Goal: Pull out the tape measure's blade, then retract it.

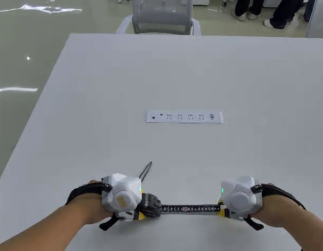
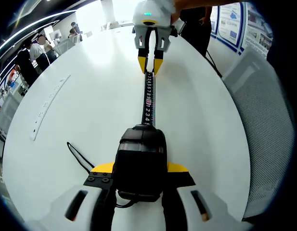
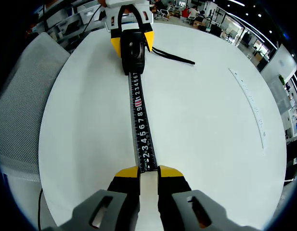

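A black tape measure case point(image 1: 149, 204) lies near the table's front edge, and my left gripper point(image 1: 142, 208) is shut on it; the case point(image 2: 140, 161) sits between the yellow-tipped jaws. Its black blade point(image 1: 190, 208) with white numbers runs to the right, pulled out a short way. My right gripper point(image 1: 220, 207) is shut on the blade's end point(image 3: 147, 168). In the right gripper view the blade point(image 3: 140, 120) stretches back to the case point(image 3: 132, 50). A black wrist strap point(image 1: 145, 170) trails from the case across the table.
A white power strip point(image 1: 184, 116) lies flat at the table's middle. A grey mesh chair point(image 1: 162, 16) stands at the far edge. People's legs point(image 1: 276, 11) show at the back right. The white table point(image 1: 98, 104) is bare around the grippers.
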Demonstrator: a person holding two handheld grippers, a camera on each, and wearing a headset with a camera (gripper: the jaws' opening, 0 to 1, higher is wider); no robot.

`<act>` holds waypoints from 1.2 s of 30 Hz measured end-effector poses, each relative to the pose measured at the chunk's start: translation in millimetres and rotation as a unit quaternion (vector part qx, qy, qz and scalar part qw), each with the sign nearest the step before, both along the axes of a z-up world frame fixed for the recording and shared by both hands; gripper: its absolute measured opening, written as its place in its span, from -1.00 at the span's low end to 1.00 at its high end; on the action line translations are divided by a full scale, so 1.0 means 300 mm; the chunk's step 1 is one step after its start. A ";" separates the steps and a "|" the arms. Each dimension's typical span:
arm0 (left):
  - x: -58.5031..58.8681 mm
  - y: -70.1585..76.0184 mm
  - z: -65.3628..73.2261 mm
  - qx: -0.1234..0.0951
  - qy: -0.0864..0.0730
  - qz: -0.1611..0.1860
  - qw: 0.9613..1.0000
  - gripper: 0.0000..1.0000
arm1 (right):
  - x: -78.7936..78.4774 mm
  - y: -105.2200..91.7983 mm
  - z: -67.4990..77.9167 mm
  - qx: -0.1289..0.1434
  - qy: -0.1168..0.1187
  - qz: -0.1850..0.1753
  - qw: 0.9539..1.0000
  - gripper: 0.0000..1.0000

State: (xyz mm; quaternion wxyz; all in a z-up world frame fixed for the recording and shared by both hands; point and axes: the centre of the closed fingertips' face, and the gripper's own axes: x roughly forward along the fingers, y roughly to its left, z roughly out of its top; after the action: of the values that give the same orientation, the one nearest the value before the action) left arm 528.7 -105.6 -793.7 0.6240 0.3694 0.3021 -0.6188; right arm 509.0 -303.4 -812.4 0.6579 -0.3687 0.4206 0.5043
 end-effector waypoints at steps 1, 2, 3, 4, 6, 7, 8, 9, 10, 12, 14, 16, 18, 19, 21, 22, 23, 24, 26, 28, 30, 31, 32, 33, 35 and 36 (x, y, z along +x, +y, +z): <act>0.000 0.000 0.000 0.000 0.000 0.000 1.000 -0.35 | 0.000 -0.002 -0.001 -0.001 0.000 0.000 1.000 -0.78; 0.000 0.000 0.000 0.000 0.000 0.000 1.000 -0.35 | 0.000 -0.006 -0.001 -0.001 0.000 0.000 1.000 -0.78; 0.000 0.000 0.001 0.000 0.000 0.000 1.000 -0.35 | -0.001 -0.006 -0.001 -0.001 0.000 -0.001 1.000 -0.78; 0.000 0.000 0.001 0.000 0.000 0.000 1.000 -0.35 | -0.002 -0.006 0.000 0.000 0.000 -0.001 1.000 -0.78; 0.000 0.000 0.000 0.000 0.000 0.000 1.000 -0.35 | -0.002 -0.010 -0.002 -0.001 0.000 -0.002 1.000 -0.78; 0.000 0.000 -0.001 -0.001 0.000 0.001 1.000 -0.35 | -0.001 -0.012 -0.004 -0.002 0.000 -0.003 1.000 -0.78; 0.001 0.000 -0.001 -0.001 0.000 0.001 1.000 -0.35 | -0.001 -0.014 -0.005 -0.003 0.000 -0.003 1.000 -0.78; 0.001 0.000 -0.001 0.000 0.000 0.000 1.000 -0.35 | 0.000 -0.016 -0.004 -0.003 0.000 -0.003 1.000 -0.78; 0.001 0.000 -0.001 0.000 0.000 0.000 1.000 -0.35 | -0.001 -0.018 -0.004 -0.003 0.000 -0.003 1.000 -0.78; 0.001 0.000 -0.002 0.000 0.000 0.001 1.000 -0.35 | -0.001 -0.020 -0.002 -0.003 0.000 -0.004 1.000 -0.78; 0.001 0.000 -0.002 0.000 0.000 0.000 1.000 -0.35 | -0.001 -0.023 -0.005 -0.004 0.000 -0.004 1.000 -0.78; 0.000 -0.001 -0.002 0.000 0.000 0.001 1.000 -0.35 | -0.003 -0.026 -0.003 -0.004 0.000 -0.005 1.000 -0.78; 0.000 -0.001 -0.002 0.000 0.000 0.001 1.000 -0.35 | -0.005 -0.029 0.001 -0.004 0.000 -0.005 1.000 -0.78; 0.000 -0.001 -0.002 0.000 0.000 0.001 1.000 -0.35 | -0.006 -0.030 0.000 -0.005 0.000 -0.005 1.000 -0.78; -0.001 -0.001 -0.002 0.000 0.000 0.001 1.000 -0.35 | -0.005 -0.031 -0.001 -0.004 -0.001 -0.006 1.000 -0.78; -0.001 -0.001 -0.002 0.000 0.001 0.001 1.000 -0.35 | -0.005 -0.031 -0.002 -0.003 -0.001 -0.007 1.000 -0.78; -0.001 -0.001 -0.002 0.000 0.000 0.001 1.000 -0.35 | -0.006 -0.031 0.000 -0.003 0.000 -0.007 1.000 -0.78; -0.001 -0.001 -0.002 0.000 0.001 0.001 1.000 -0.35 | -0.007 -0.032 0.000 -0.004 0.000 -0.007 1.000 -0.78; -0.002 -0.002 -0.001 0.000 0.001 0.001 1.000 -0.35 | -0.006 -0.036 -0.003 -0.004 0.000 -0.007 1.000 -0.78; -0.003 -0.002 -0.001 0.000 0.001 0.001 1.000 -0.35 | -0.007 -0.041 -0.004 -0.005 0.000 -0.008 1.000 -0.78; -0.003 -0.002 -0.002 -0.001 0.002 0.002 1.000 -0.35 | -0.009 -0.044 0.000 -0.006 0.000 -0.009 1.000 -0.78; -0.003 -0.002 -0.002 -0.002 0.003 0.003 1.000 -0.35 | -0.009 -0.044 -0.001 -0.006 0.000 -0.010 1.000 -0.78; -0.004 -0.002 -0.002 -0.002 0.002 0.003 1.000 -0.35 | -0.010 -0.043 -0.002 -0.005 0.000 -0.009 1.000 -0.78; -0.005 -0.002 -0.002 -0.003 0.002 0.004 1.000 -0.35 | -0.009 -0.043 -0.002 -0.005 -0.001 -0.009 1.000 -0.78; -0.004 -0.001 -0.002 -0.002 0.002 0.003 1.000 -0.35 | -0.008 -0.042 -0.001 -0.005 -0.001 -0.009 1.000 -0.78; -0.004 -0.001 -0.002 -0.002 0.002 0.003 1.000 -0.35 | -0.008 -0.042 -0.001 -0.005 -0.001 -0.009 1.000 -0.78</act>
State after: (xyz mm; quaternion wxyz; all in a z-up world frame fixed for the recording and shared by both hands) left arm 527.5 -106.0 -794.3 0.6261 0.3658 0.3032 -0.6183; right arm 506.6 -316.0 -812.6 0.6611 -0.3689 0.4255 0.4959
